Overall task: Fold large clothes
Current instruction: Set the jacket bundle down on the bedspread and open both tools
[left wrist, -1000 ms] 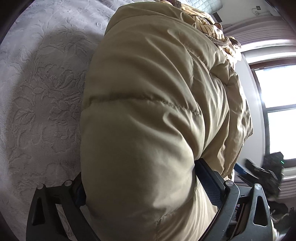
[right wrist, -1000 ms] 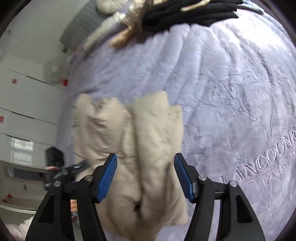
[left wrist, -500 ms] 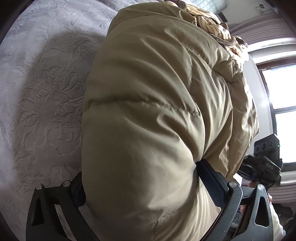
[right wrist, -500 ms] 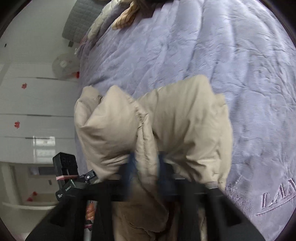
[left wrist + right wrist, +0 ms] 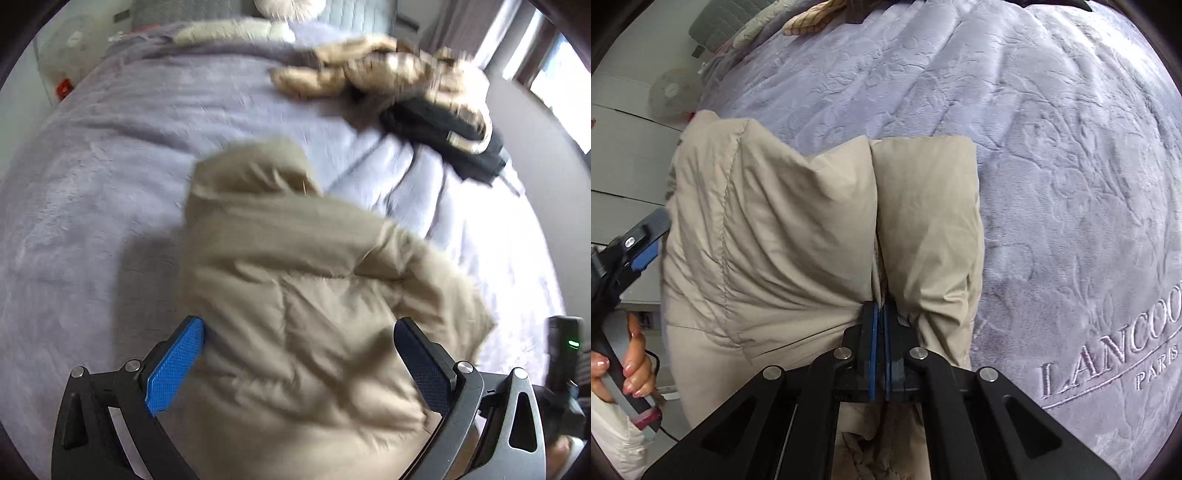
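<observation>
A beige puffer jacket (image 5: 295, 314) lies bunched on the lavender bed blanket (image 5: 92, 184). My left gripper (image 5: 299, 365) hovers over it, tilted steeply down. Its jaws stand wide open, both blue pads (image 5: 173, 369) bare, and the jacket passes below between them without being pinched. In the right wrist view the jacket (image 5: 775, 229) shows two puffy folds side by side. My right gripper (image 5: 881, 317) is shut on the fabric where those folds meet, its pads pressed together on a thin pinch of cloth. A person's hand (image 5: 631, 354) grips a handle at the left edge.
A black garment with tan fur trim (image 5: 443, 122) lies heaped at the far side of the bed, with pillows (image 5: 229, 31) behind it. A window (image 5: 554, 74) is at the right. A fan (image 5: 670, 98) and white cupboards (image 5: 620, 155) stand beyond the bed's left edge. The blanket carries embossed lettering (image 5: 1108, 362).
The left gripper let go of the bulging jacket, rose and swung, so the bed now shows beyond it. The right gripper came down and closed on the jacket's fold.
</observation>
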A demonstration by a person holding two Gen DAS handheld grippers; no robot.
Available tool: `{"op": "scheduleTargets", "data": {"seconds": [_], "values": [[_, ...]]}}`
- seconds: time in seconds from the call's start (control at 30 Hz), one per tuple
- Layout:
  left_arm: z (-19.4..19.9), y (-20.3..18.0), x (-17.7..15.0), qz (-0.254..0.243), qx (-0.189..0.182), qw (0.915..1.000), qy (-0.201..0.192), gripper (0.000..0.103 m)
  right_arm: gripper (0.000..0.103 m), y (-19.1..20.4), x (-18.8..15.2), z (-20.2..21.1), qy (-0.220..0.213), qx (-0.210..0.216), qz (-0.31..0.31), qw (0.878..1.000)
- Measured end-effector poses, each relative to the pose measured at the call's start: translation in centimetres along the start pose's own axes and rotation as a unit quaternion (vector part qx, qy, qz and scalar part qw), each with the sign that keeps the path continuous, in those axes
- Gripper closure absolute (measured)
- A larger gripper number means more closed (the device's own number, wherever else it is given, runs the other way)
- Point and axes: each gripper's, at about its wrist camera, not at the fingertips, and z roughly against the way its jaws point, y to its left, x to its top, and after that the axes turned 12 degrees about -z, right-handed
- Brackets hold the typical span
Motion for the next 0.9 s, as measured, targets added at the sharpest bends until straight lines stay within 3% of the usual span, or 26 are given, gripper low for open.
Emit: {"op": "scheduleTargets", "data": {"seconds": [0.13, 0.37, 0.73, 0.9], "values": [[-3.5, -1.4, 0.3, -0.019, 0.050, 0.9982, 0.027, 0.000, 0.103, -0.9, 0.7, -0.6, 0.000, -0.023, -0.002, 1.000], [-3.7, -0.6, -0.2, -0.012, 0.042, 0.9985, 0.033, 0.000, 0.103, -0.2, 1.0, -0.8, 0.003, -0.015, -0.014, 1.000], [-1.6, 0.6, -0.7, 0.013, 0.030, 0.9989, 0.033, 0.000, 0.099, 0.7, -2.7, 8.1, -0.036, -0.005, -0.002, 0.999], [1.1, 0.3, -1.6, 0.004, 0.023, 0.9993, 0.029, 0.000, 0.099, 1.7, -4.5, 9.3, -0.038, -0.011, 0.006, 0.999]]}}
